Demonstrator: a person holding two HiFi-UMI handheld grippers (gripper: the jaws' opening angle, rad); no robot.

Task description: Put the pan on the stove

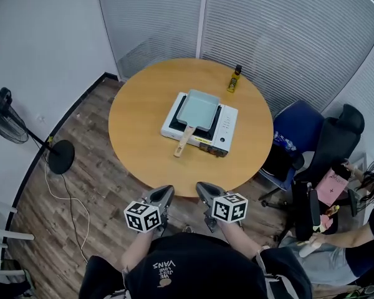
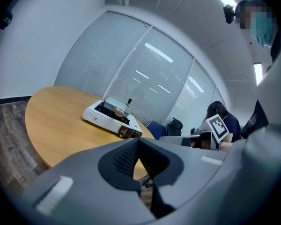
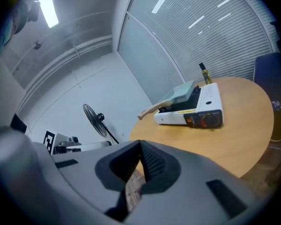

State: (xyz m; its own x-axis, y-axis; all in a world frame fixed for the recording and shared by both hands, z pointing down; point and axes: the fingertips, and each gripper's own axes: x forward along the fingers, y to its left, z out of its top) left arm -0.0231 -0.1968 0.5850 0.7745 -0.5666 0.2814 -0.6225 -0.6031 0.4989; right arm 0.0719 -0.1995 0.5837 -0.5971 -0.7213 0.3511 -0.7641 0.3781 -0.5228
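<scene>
Far left, at nine o'clock from the round wooden table [image 1: 140,114]: a floor fan [image 1: 6,122] on the plank floor [image 1: 81,185], well apart from the table's rim.

At six o'clock, off the rim and above the floor: left gripper [image 1: 164,195], fingers pressed together, tips meeting, nothing between them. Aimed toward twelve o'clock, at the table.

Just right of the table's centre: white stove [image 1: 228,129], knob side facing five o'clock. On top of it, over the burner: the pan [image 1: 198,109], pale blue-green and rectangular. Wooden handle [image 1: 182,143] sticking out past the stove's edge toward seven o'clock, above bare tabletop; whether its tip touches the wood, impossible to tell.

Just beside the left gripper, also at six o'clock: right gripper [image 1: 206,194], fingers likewise closed tight on nothing, aimed at the table.

At one o'clock from the stove, near the far rim: a small upright bottle [image 1: 235,80] with a dark cap.

At three to four o'clock, off the table: a blue chair [image 1: 302,128], then a black chair [image 1: 341,136]. Far right: a seated person [image 1: 361,242].
</scene>
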